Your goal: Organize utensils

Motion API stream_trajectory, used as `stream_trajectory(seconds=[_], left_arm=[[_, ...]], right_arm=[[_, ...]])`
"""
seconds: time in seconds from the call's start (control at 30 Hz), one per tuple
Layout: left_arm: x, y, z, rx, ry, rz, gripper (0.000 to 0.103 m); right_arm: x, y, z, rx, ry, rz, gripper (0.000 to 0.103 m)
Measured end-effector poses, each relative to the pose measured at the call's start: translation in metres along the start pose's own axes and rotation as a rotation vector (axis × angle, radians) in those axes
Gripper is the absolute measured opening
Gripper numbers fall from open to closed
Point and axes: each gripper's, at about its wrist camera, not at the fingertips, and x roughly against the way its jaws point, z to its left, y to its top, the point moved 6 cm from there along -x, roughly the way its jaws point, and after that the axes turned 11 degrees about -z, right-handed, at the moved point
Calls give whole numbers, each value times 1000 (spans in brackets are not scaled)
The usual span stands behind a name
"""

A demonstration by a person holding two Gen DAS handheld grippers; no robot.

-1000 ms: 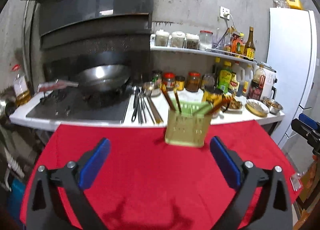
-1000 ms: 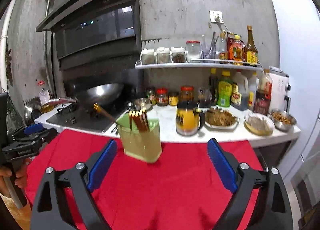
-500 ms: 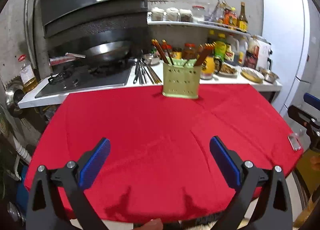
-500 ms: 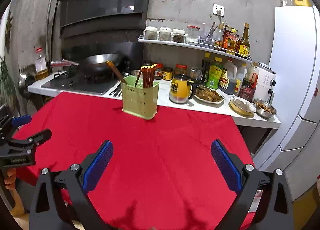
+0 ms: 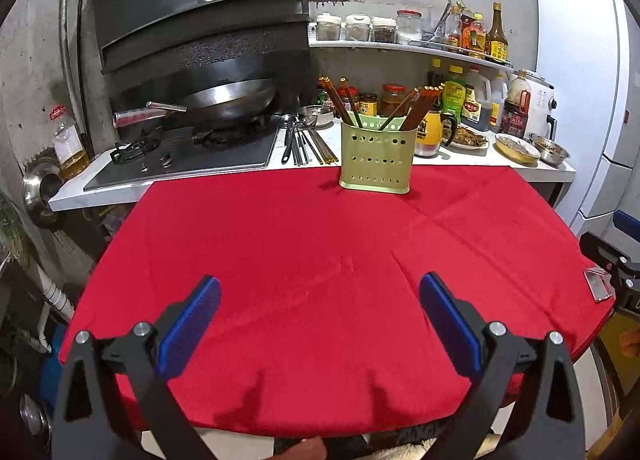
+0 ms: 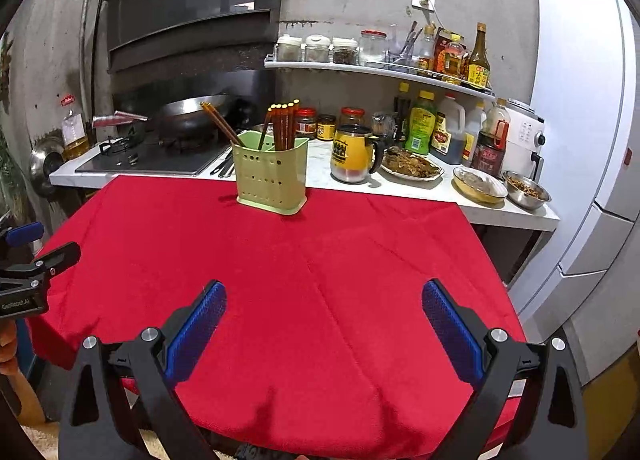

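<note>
Red cloth (image 5: 320, 260) fills the centre and lower half of both views, bare except for the holder. Fridge (image 6: 580, 120) at the right edge. Hood (image 5: 192, 12) upper left, wok (image 5: 228, 98) on the stove (image 5: 180, 156) below it. Counter (image 6: 400, 188) runs along the cloth's far edge; shelf (image 6: 380, 70) of jars and bottles above it, upper right.

Left gripper (image 5: 320, 324) — bottom of the left view, blue pads spread wide, released, nothing between them, low over the cloth's near edge. Right gripper (image 6: 324, 324) — same pose at the bottom of the right view, released and empty.

Green holder (image 5: 375, 158) stands upright at the cloth's far edge, upper centre, well apart from both grippers. Chopsticks (image 5: 416, 108) lean out of it, some left, some right. Yellow mug (image 6: 354, 156) just right of the holder on the counter. More utensils (image 5: 304, 144) lie flat on the counter between stove and holder.
</note>
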Motion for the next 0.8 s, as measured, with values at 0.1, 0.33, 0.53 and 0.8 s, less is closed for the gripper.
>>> stream_trajectory(seconds=[0.1, 0.33, 0.53, 0.8], left_arm=[[0, 0, 0, 0, -2, 1, 97], [-2, 1, -1, -3, -1, 2, 97], [-4, 2, -1, 0, 2, 4, 97], [-5, 2, -1, 0, 2, 5, 97]], right_arm=[[-2, 0, -3, -6, -7, 2, 97], [-5, 0, -6, -15, -13, 8, 97], [-6, 0, -7, -15, -12, 10, 97], [-8, 1, -8, -18, -15, 9, 97]])
